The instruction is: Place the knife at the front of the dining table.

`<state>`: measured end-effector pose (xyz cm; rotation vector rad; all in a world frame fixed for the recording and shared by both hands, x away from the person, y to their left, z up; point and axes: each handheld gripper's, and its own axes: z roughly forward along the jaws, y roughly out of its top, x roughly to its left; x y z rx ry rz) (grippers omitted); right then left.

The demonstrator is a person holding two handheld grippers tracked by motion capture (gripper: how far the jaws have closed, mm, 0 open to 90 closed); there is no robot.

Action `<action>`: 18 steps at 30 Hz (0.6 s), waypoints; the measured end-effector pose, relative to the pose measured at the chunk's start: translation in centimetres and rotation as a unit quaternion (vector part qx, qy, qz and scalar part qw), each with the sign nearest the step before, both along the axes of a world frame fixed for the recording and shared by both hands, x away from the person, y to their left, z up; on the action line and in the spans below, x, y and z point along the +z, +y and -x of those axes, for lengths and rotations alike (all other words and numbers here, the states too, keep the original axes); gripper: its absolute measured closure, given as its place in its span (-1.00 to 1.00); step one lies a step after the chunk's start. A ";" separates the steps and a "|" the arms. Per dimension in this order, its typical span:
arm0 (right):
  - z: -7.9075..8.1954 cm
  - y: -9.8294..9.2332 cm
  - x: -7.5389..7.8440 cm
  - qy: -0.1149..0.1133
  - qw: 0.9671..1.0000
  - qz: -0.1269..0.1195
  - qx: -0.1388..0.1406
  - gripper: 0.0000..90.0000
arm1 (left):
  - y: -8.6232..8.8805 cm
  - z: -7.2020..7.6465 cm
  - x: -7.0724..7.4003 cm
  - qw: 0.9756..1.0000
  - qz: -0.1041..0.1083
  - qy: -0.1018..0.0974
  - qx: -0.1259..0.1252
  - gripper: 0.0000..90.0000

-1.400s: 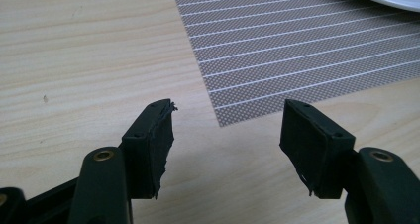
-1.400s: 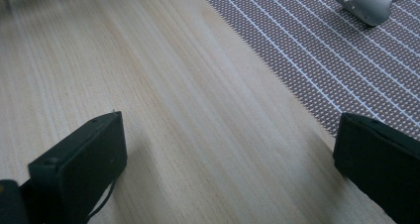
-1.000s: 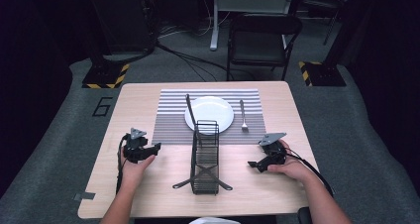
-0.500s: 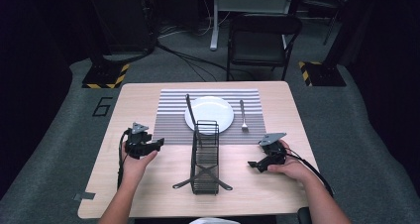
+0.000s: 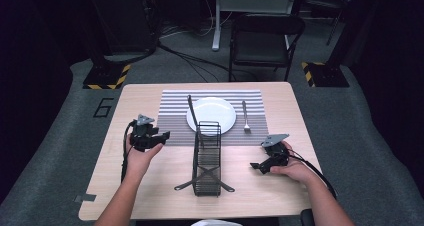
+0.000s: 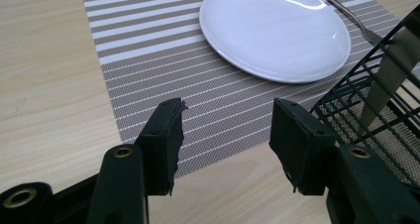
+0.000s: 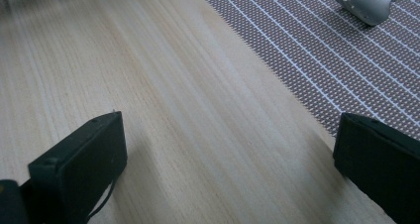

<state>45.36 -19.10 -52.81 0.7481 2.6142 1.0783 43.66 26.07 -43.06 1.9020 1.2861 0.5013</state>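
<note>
High view shows the left gripper [image 5: 162, 135] and right gripper [image 5: 254, 165] (both spread, empty) flanking a wire rack [image 5: 207, 158] on the table [image 5: 140, 96].

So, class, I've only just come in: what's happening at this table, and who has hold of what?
A person sits at a wooden table with a two-jaw gripper in each hand. Both the left gripper and the right gripper are open and hold nothing. The left one points toward the striped placemat and the white plate. A black wire rack stands in the middle with a knife in it. A fork lies on the mat right of the plate.
</note>
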 end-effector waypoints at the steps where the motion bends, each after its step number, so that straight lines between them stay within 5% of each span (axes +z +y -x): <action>1: 0.0 0.0 0.0 0.000 1.000 0.000 -0.001 -1.00 | -0.1 -0.1 0.2 1.000 -0.001 0.000 -0.001 0.03; 18: 0.0 0.0 0.0 -0.002 1.000 0.001 0.002 -1.00 | -2.7 -0.6 3.3 0.999 0.012 -0.021 -0.041 0.02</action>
